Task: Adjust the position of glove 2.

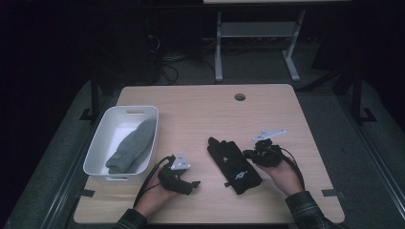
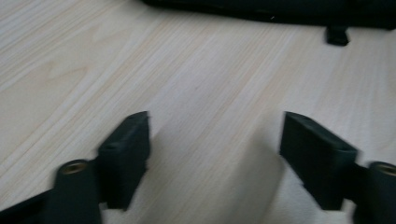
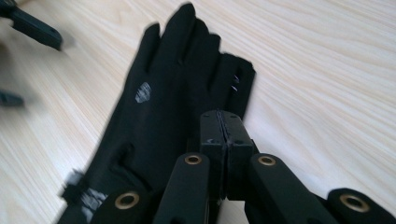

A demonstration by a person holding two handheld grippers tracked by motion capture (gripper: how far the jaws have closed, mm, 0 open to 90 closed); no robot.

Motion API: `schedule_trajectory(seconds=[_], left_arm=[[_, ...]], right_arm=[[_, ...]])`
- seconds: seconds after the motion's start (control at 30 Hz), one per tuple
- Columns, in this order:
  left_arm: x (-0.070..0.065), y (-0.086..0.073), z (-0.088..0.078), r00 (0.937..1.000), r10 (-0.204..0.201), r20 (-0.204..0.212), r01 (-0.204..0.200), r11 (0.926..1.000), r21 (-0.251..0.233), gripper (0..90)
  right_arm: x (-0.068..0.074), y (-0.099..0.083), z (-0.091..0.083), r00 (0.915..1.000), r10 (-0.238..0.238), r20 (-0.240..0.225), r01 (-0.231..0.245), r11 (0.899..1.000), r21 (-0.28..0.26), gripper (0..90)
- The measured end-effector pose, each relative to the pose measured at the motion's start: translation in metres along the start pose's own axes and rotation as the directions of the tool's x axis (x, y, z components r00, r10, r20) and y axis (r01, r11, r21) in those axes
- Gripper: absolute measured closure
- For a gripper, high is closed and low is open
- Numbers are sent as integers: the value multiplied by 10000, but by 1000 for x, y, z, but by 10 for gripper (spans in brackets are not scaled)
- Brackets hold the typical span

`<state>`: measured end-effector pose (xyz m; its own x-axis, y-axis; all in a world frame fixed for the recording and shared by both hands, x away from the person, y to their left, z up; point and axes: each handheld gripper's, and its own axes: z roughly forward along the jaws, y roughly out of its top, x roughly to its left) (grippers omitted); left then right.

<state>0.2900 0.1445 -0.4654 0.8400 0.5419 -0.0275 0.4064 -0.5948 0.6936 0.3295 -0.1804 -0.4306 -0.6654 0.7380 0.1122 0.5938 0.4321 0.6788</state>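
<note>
The black fabric glove (image 1: 233,165) with small white print is lying flat on the pale wood-grain table (image 1: 200,114), between my two hands and nearer my right one. From the high view I am seeing what neither gripper view is giving me: a white plastic bin (image 1: 101,148) sitting at the table's left edge with a grey knitted sock (image 1: 132,145) lying inside it. My right gripper view is bringing the glove in close, its fingers pointing away from me and a white mark showing on its back; my left gripper view is catching just a dark strip of the glove along its top edge, the rest cut off.

The glove's cuff is blurring in my right gripper view, and I cannot tell whether the jaw tips are resting on the fabric or hovering just over its edge.

My right gripper (image 3: 226,122) is clenched, its two black jaws pressed pad to pad with nothing visibly between them, sitting at the glove's right side. My left gripper (image 2: 215,158) is released, its jaws standing well apart over bare wood and holding nothing, just beside the bin's near corner.
</note>
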Motion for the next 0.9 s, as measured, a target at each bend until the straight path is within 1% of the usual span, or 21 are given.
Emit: schedule_trajectory(seconds=[0.03,0.1,0.13,0.17,0.2,0.27,0.3,0.33,0.37,0.43,0.5,0.57,0.6,0.73,0.8,0.87,0.9], left_arm=[[-1,1,-1,10000,-48,56,48,10000,-57,340],[-2,4,-2,9996,-239,156,242,9995,-204,454],[-2,7,-3,9992,-278,271,281,9995,-121,510],[-3,9,-3,9988,-311,371,315,9995,-80,577],[-4,10,-3,9986,-328,414,333,9994,-134,632],[-6,14,-4,9984,-261,508,261,9997,16,728],[-6,14,-4,9984,-240,506,240,9997,5,774],[-7,15,-4,9984,-230,514,230,9997,0,811],[-7,15,-4,9980,-314,556,316,9995,-28,836],[-6,16,-6,9978,-259,606,257,9997,35,872],[-5,16,-6,9974,-396,594,396,9992,11,893],[-4,16,-7,9979,-314,566,310,9995,93,894],[-4,16,-7,9979,-319,562,315,9995,82,894],[-3,16,-7,9979,-368,534,363,9993,101,892],[-3,15,-7,9975,-428,561,424,9991,94,887],[-3,15,-7,9974,-451,561,445,9990,105,881],[-3,16,-7,9974,-458,562,452,9989,108,881]], right_arm=[[-3,-2,-1,10000,16,-42,-16,10000,94,899],[-7,-6,-2,9999,-23,-138,25,9999,124,900],[-8,-8,-2,9998,26,-189,-21,9997,234,900],[-9,-10,-2,9997,-148,-183,156,9991,397,899],[-10,-12,-3,9996,-241,-164,249,9985,484,900],[-11,-16,-4,9992,-293,-289,308,9981,527,899],[-12,-19,-4,9989,-333,-325,352,9977,577,899],[-13,-21,-4,9989,-315,-358,338,9973,652,899],[-13,-24,-5,9987,-362,-361,386,9969,692,899],[-15,-30,-6,9981,-455,-417,487,9957,783,899],[-14,-35,-7,9979,-442,-467,483,9947,908,899],[-14,-39,-8,9970,-450,-627,510,9940,970,899],[-13,-42,-7,9963,-544,-664,609,9931,1002,899],[-9,-47,-6,9950,-572,-822,675,9894,1284,900],[-5,-48,-4,9924,-729,-994,856,9877,1306,900],[-1,-48,-3,9903,-752,-1168,903,9874,1298,900],[3,-47,-2,9876,-864,-1313,1033,9865,1275,900]])
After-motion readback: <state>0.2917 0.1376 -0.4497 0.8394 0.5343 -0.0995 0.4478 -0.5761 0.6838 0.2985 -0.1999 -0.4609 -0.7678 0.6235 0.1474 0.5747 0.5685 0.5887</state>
